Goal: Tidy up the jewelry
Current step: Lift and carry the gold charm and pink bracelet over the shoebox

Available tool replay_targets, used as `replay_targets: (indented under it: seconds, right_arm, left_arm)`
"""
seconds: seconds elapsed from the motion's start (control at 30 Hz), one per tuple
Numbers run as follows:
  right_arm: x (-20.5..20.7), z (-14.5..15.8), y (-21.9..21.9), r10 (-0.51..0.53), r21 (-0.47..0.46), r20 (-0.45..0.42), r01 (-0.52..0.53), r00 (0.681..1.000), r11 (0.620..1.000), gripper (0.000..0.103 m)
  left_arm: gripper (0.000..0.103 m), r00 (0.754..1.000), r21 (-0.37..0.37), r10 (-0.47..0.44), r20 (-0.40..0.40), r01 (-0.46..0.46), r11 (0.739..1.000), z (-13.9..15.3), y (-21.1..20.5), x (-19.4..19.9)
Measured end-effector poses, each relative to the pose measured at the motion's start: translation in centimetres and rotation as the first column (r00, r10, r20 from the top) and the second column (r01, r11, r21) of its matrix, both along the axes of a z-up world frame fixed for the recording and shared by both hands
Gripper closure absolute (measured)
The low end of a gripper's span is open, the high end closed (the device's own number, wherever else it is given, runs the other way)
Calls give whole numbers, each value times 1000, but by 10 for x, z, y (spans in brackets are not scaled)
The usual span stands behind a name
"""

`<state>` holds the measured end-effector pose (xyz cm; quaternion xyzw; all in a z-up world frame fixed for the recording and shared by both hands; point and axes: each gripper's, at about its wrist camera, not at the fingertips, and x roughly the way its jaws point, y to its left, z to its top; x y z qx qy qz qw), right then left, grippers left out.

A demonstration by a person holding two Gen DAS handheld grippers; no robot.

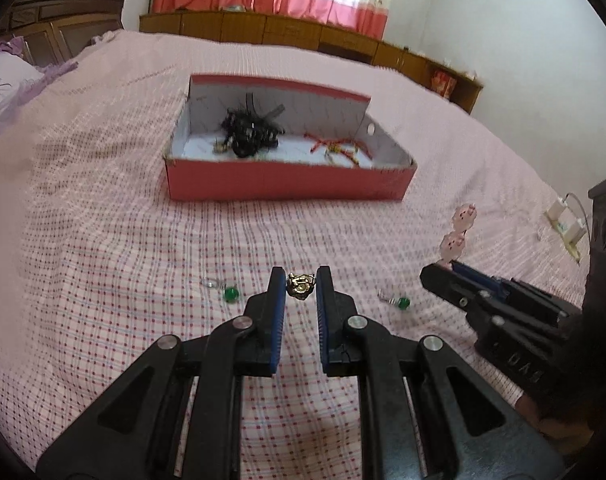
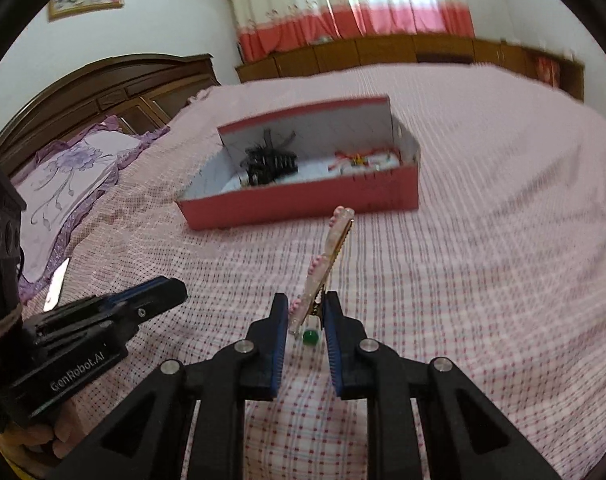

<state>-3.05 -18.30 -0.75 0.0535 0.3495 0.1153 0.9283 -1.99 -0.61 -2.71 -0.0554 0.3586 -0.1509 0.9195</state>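
Observation:
My left gripper [image 1: 300, 280] is shut on a gold ring [image 1: 300, 286] just above the checked bedspread. My right gripper [image 2: 306, 308] is shut on a pink hair clip [image 2: 328, 258], which sticks up from its tips; it also shows in the left wrist view [image 1: 459, 236] at the right. Two green bead earrings lie on the bed, one left of the ring [image 1: 227, 292] and one right [image 1: 399, 301]. A green bead [image 2: 310, 337] lies under my right gripper. The open red box [image 1: 287, 182] stands ahead, holding black hair ties [image 1: 249, 130] and red bracelets [image 1: 337, 150].
The pink checked bedspread [image 1: 103, 220] covers the bed. A purple pillow [image 2: 71, 184] and wooden headboard [image 2: 115, 84] lie at the left. A wooden cabinet [image 1: 283, 32] runs under the curtain. A white power strip [image 1: 563, 222] lies at the bed's right edge.

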Motion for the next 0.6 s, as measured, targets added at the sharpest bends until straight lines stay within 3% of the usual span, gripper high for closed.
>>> replay_targets:
  seconds: [0.6]
  right_arm:
    - [36,22,-3,-5,-50,131,12,991,999,83]
  left_arm:
    - [96,987,19,53,152,-56,998,18,-7,35]
